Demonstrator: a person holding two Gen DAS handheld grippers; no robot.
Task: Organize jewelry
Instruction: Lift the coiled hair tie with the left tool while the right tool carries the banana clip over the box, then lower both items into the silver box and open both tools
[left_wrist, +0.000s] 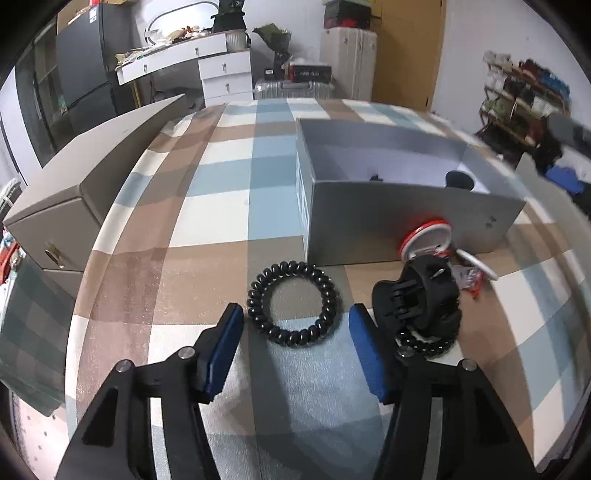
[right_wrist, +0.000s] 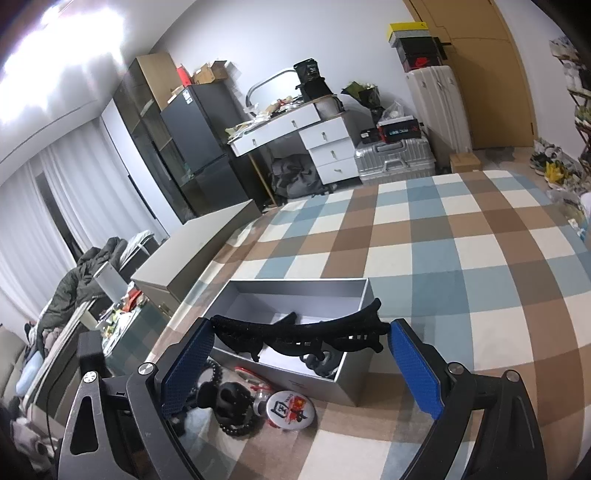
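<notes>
My left gripper (left_wrist: 295, 334) wide open, holds nothing; black spiral hair tie (left_wrist: 294, 302) lies on checked cloth (left_wrist: 221, 206) between its fingers. My right gripper (right_wrist: 301, 345) clamps long black hair clip (right_wrist: 295, 334) above open grey box (right_wrist: 295, 291). Something dark inside box, maybe another clip. Round badge (right_wrist: 290, 409) beside box.

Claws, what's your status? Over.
Left claw open, spiral hair tie between fingers. Right claw shut on hair clip, over grey box.
</notes>
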